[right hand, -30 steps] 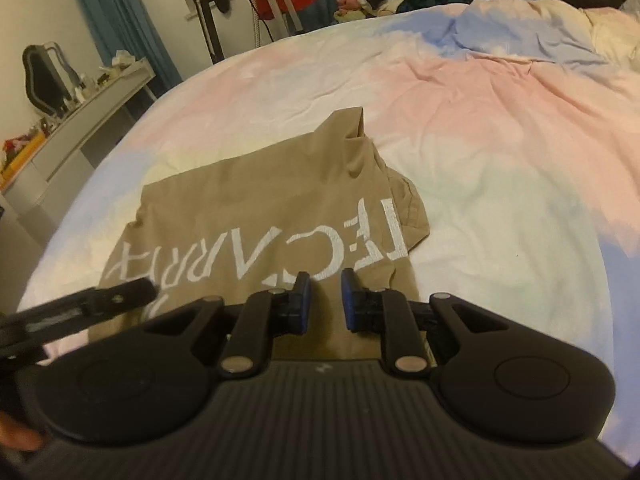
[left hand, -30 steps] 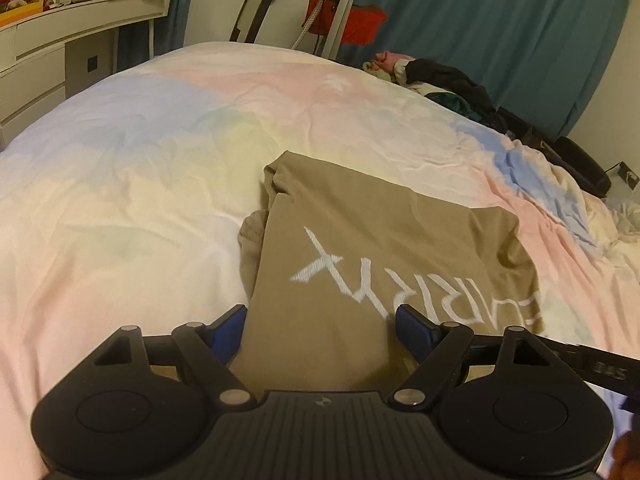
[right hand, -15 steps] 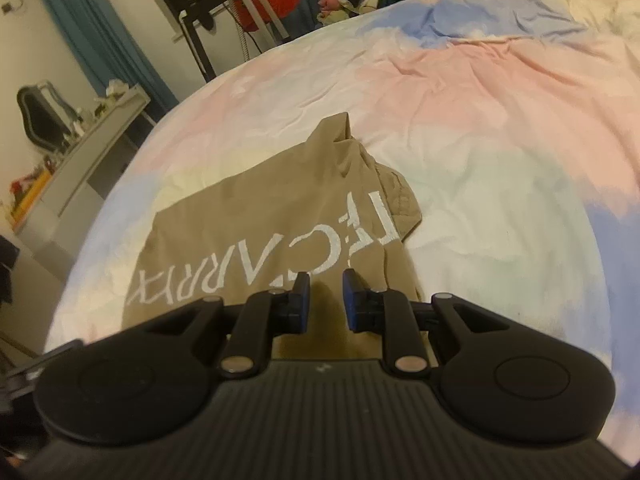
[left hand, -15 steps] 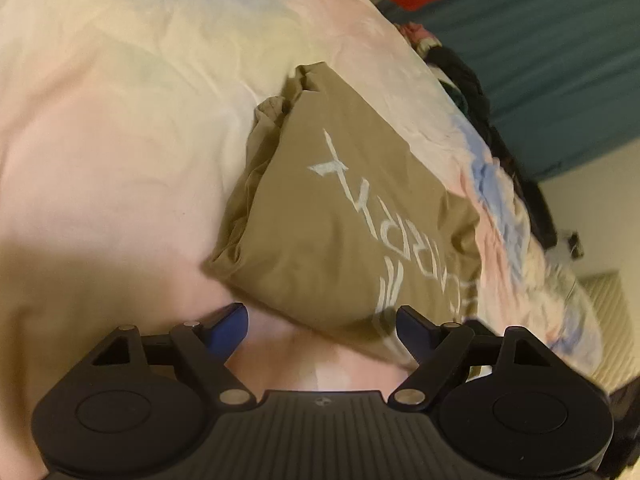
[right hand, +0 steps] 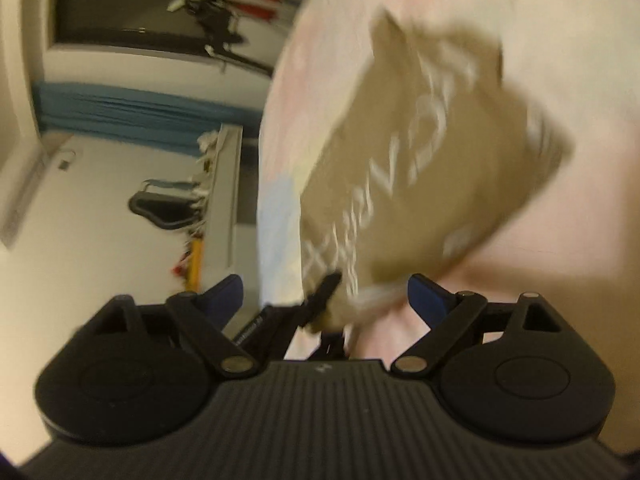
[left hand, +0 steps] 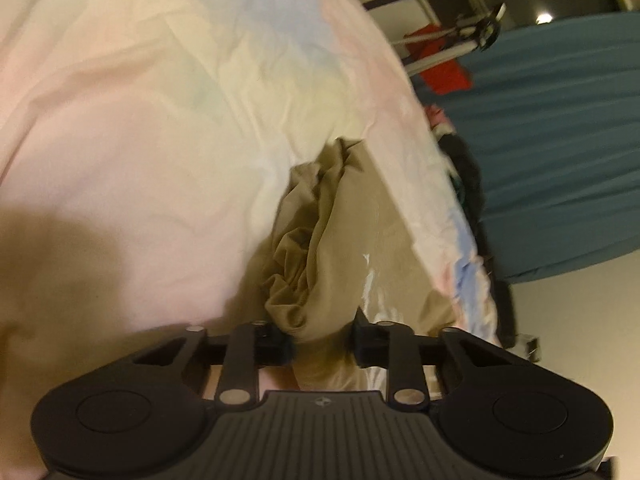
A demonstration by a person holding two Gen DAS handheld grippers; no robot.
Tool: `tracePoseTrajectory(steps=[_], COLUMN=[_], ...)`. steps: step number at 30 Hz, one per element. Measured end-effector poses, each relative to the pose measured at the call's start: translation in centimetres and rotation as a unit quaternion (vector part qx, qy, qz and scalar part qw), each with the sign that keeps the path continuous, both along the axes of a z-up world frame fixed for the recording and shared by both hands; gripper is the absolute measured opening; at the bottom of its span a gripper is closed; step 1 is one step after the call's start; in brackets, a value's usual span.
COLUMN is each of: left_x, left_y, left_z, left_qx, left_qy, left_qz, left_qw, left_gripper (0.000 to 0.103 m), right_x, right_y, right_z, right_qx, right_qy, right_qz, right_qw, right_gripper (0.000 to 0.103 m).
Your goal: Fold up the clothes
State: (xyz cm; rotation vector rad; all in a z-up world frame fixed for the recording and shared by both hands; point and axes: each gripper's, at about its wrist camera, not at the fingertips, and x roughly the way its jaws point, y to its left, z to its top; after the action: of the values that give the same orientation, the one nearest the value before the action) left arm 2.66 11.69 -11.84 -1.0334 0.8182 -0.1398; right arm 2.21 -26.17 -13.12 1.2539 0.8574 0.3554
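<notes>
My tan T-shirt (left hand: 356, 240) lies folded on the pastel bedsheet (left hand: 140, 140), its long side running from 6 o'clock up toward 12 in my left view. My left gripper (left hand: 322, 342) is closing on its bunched near edge. My right gripper (right hand: 324, 296) is opening wide, with nothing pinched. Bare sheet spreads out toward 9 o'clock.

dim warm light | heavy motion blur | fisheye-warped edges
</notes>
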Motion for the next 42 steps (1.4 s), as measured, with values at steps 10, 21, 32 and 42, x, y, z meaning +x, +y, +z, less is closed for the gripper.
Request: tracePoseTrajectory(steps=[10,21,32,42], left_x=[0.2,0.9,11.4,27.9], left_y=[0.2,-0.2,-12.4,-30.8], left_z=[0.6,3.9,14.4,19.4], left_qx=[-0.013,-0.022,-0.021,0.004], left_qy=[-0.014,0.002,0.018,-0.045], left_qz=[0.008,-0.016,-0.121,-0.184], left_qw=[0.9998,0.9996,0.9922,0.9819], left_gripper=[0.024,0.024,0.024,0.024], right_x=[0.1,-0.2,3.7,18.0], right_y=[-4.3,-4.8,-16.0,-31.0], right_z=[-4.7,0.2,9.5,15.3], right_qx=[0.004,-0.066,-0.071,-0.156], right_qy=[0.079,0.033,-0.006,-0.050], right_qz=[-0.188,-0.182,-0.234,-0.299], right_qw=[0.979,0.980,0.970,0.940], right_gripper=[0.060,0.024,0.023,0.023])
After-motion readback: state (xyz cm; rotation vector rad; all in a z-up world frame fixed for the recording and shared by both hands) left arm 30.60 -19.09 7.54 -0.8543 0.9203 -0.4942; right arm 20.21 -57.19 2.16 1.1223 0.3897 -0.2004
